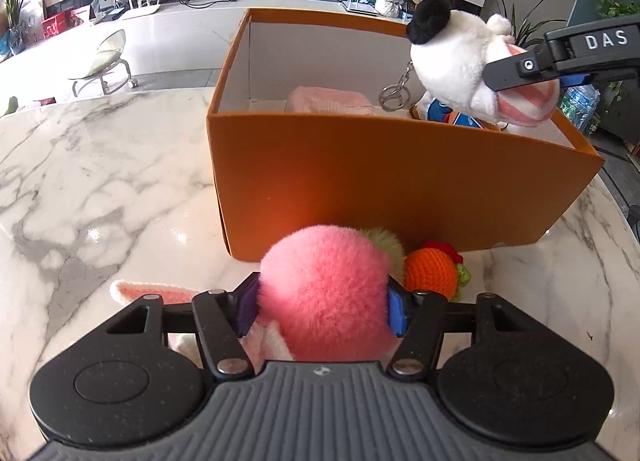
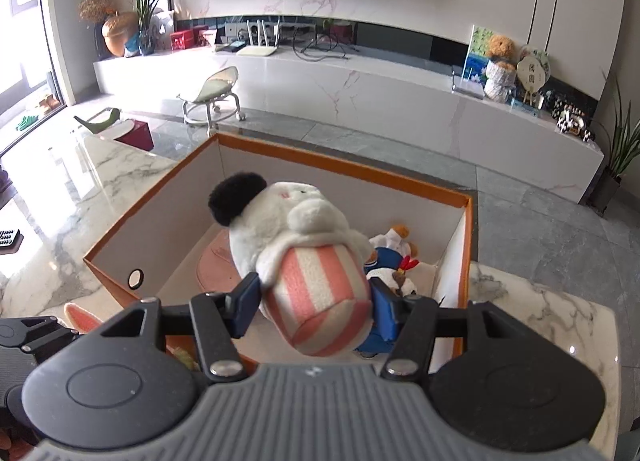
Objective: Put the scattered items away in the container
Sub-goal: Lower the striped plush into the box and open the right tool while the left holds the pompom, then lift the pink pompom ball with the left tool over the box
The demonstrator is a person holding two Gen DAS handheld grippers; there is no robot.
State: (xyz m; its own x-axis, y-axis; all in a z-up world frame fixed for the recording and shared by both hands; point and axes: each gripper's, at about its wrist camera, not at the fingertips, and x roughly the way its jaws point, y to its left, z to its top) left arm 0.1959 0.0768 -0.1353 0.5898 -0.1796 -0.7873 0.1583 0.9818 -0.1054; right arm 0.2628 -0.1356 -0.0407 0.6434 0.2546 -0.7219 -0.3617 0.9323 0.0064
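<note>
White plush (image 2: 296, 229) clamped in right gripper (image 2: 316, 301), above orange box (image 2: 464, 245)

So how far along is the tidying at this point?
Partly done. Done: a pink item and a blue-clothed doll lie in the orange box. In hand: the right gripper holds a white plush over the box; the left gripper grips a pink fluffy toy at table level. Left: an orange crochet toy beside the box.
</note>
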